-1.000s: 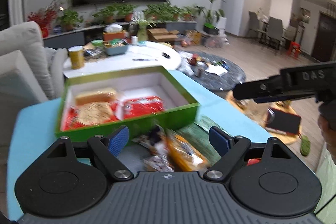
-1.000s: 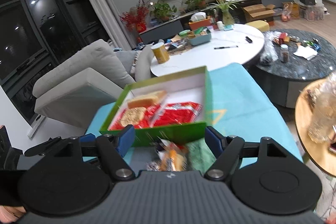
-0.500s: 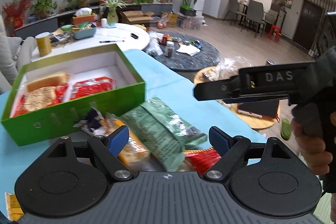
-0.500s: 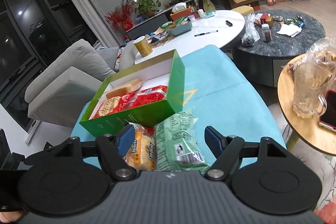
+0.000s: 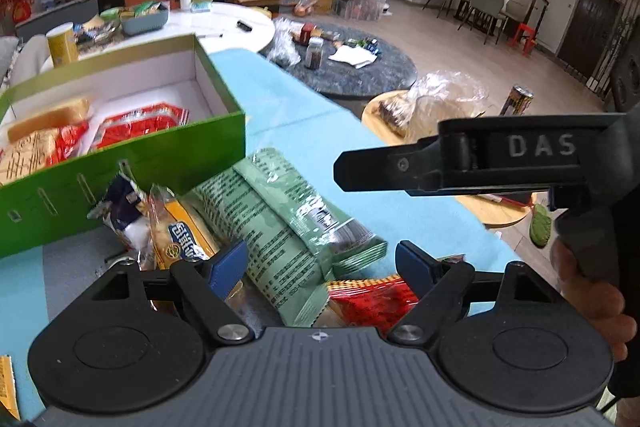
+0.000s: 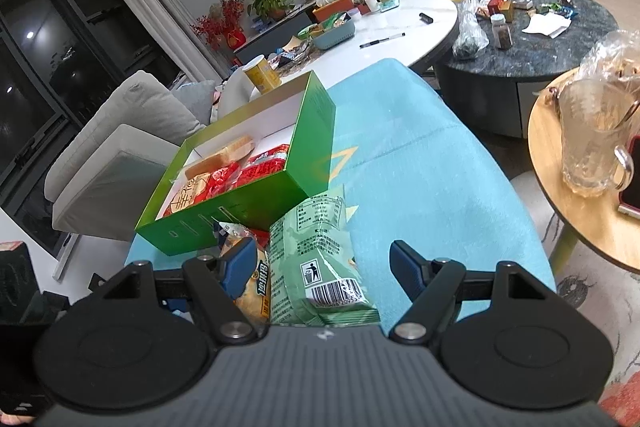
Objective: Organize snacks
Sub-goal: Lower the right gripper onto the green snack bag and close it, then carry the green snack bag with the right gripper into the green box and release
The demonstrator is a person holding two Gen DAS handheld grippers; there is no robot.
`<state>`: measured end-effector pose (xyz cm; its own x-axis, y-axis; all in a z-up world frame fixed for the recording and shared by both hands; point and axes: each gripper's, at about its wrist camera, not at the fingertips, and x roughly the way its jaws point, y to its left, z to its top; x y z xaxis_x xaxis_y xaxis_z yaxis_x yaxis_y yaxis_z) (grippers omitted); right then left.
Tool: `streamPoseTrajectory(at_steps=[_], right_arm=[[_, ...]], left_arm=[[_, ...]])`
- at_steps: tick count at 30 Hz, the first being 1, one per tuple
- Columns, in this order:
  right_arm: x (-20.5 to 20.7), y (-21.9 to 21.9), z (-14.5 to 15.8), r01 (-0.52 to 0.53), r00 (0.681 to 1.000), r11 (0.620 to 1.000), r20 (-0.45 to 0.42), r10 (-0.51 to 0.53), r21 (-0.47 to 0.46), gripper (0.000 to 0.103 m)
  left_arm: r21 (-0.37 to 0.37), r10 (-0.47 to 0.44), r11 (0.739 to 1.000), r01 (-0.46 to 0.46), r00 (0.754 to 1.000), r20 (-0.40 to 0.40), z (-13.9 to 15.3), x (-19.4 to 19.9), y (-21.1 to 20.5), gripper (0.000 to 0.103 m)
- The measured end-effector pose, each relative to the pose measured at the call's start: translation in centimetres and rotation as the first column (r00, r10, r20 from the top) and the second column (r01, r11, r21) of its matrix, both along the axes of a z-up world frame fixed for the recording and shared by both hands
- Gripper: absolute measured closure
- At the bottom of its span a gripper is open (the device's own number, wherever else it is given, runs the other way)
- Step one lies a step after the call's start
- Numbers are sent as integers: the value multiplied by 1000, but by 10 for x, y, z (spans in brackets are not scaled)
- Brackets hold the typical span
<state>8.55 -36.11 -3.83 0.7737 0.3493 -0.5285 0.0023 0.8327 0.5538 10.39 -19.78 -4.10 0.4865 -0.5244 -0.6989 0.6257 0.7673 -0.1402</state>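
Both grippers, left (image 5: 320,263) and right (image 6: 323,263), hover jaws apart, gripping nothing, over green packet (image 5: 280,211) beside green box (image 5: 120,183) on blue table (image 6: 420,163); left's jaws just narrowed slightly.

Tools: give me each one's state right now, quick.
Left tool: open, holding nothing; green packet lies under it.
Right tool: open, holding nothing, over the same packet.

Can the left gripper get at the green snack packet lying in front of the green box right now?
Probably yes. The left gripper is open, and the green packet lies on top of the pile, partly between its fingers. Nothing covers it; the right gripper hovers off to the side.
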Motion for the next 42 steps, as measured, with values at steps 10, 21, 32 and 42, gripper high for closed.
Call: streamPoseTrajectory(at_steps=[10,21,32,42], right_arm=[[14,9,-13,-39,998,999,-41,40,25,26],[22,13,-18,-41,997,999,-57,43,33,26],[32,17,-27,-64,993,997,-98,68,39,30],[22,22,-25,-88,992,996,-92,90,20,45]], left_arm=[[38,19,999,-19,1000,-14,-11,7,2,24],[39,7,999,-6,1000,-17,-15,13,-5,24],[46,-18,999,19,1000,-15,-21,22,-12,28],[47,-26,999,25,999,33,-8,8,-8,36]])
